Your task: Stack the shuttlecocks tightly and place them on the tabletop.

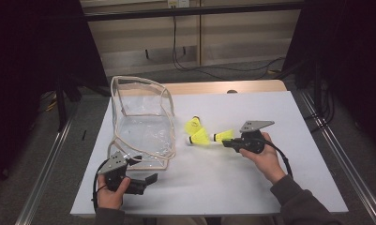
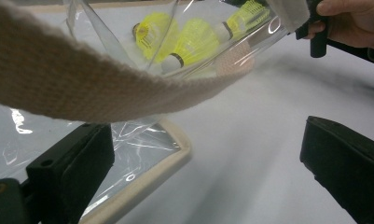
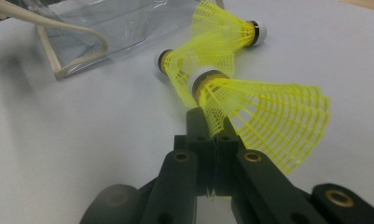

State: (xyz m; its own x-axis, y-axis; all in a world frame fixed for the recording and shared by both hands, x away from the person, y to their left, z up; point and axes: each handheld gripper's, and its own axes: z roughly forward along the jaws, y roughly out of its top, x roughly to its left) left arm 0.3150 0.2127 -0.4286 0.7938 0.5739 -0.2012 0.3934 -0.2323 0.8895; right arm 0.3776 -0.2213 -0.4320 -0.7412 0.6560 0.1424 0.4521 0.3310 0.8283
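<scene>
The right gripper (image 3: 211,122) has its jaws pinched nearly together on the mesh skirt of a shuttlecock (image 3: 264,119), which juts past the tips and off to one side. The step in hand looks like carrying it to the clear bag (image 1: 141,124): lift gently, keep the nip light so the mesh isn't crushed, and steer cork-first into the mouth. The left gripper (image 2: 203,154) stands wide open; the bag's strap (image 2: 58,84) crosses above its jaws, probably untouched. The shuttlecock is neon yellow with a white cork and black band; two more (image 3: 212,44) lie just beyond the right tips.
</scene>
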